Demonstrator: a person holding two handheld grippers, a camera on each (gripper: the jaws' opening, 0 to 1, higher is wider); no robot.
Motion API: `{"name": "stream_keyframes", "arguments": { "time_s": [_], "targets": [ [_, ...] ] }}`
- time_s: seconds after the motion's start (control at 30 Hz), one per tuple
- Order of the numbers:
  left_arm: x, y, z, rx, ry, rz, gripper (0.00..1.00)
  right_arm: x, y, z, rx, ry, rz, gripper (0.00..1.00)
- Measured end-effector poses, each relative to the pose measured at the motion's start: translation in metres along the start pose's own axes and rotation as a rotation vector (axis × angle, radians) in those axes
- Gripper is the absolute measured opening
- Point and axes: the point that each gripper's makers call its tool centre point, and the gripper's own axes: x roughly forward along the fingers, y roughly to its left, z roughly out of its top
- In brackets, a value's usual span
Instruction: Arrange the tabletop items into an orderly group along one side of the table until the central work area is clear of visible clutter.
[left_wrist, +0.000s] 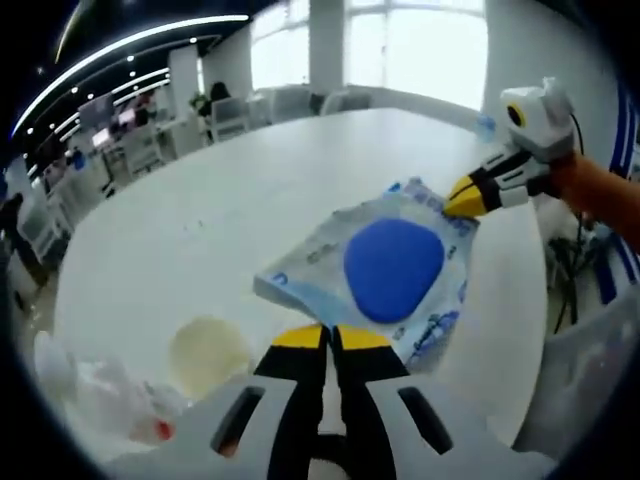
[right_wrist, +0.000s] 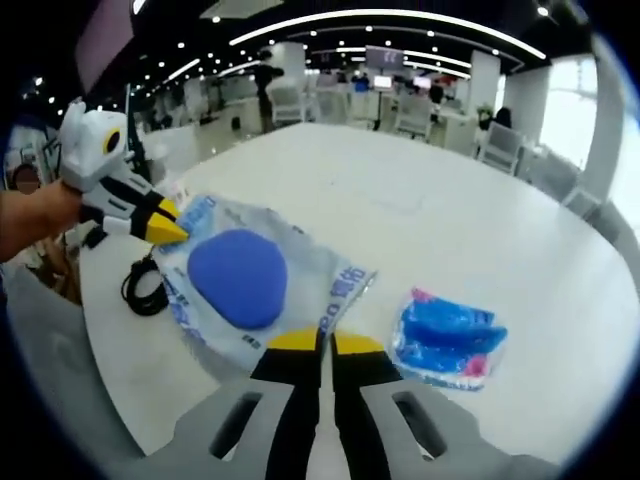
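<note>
Open office, white tabletop (right_wrist: 420, 200). Both tools pinch the wipes pack (right_wrist: 240, 285): right tool (right_wrist: 322, 345), left tool (left_wrist: 333, 338). Seemingly soft, light, slippery film; grip edges.

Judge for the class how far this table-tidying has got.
Done: nothing looks grouped yet. In hand: both grippers, the left gripper and the right gripper, are shut on opposite edges of the blue-patterned packet. Left: the small blue pack, black cable, round cream object and crumpled wrappers.
</note>
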Motion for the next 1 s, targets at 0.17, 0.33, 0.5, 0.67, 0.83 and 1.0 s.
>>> {"name": "stream_keyframes", "arguments": {
  "time_s": [0.17, 0.33, 0.5, 0.67, 0.83, 1.0],
  "targets": [
    [0.004, 0.009, 0.009, 0.005, -0.001, 0.014, 0.00, 0.008, -0.009, 0.012, -0.006, -0.008, 0.002, 0.02],
    [0.010, 0.018, 0.018, 0.005, 0.002, 0.027, 0.00, 0.016, -0.018, 0.024, -0.021, -0.009, 0.004, 0.02],
    [0.019, 0.025, 0.023, 0.001, 0.010, 0.036, 0.00, 0.026, -0.028, 0.030, -0.027, -0.003, 0.005, 0.02],
    [0.028, 0.028, 0.020, -0.002, 0.035, 0.042, 0.00, 0.038, -0.034, 0.028, -0.027, 0.017, 0.011, 0.02],
    [0.038, 0.030, 0.012, -0.008, 0.066, 0.042, 0.01, 0.049, -0.037, 0.022, -0.028, 0.043, 0.023, 0.02],
    [0.046, 0.031, 0.004, -0.014, 0.096, 0.048, 0.01, 0.060, -0.038, 0.013, -0.023, 0.070, 0.037, 0.02]
  ]
}}
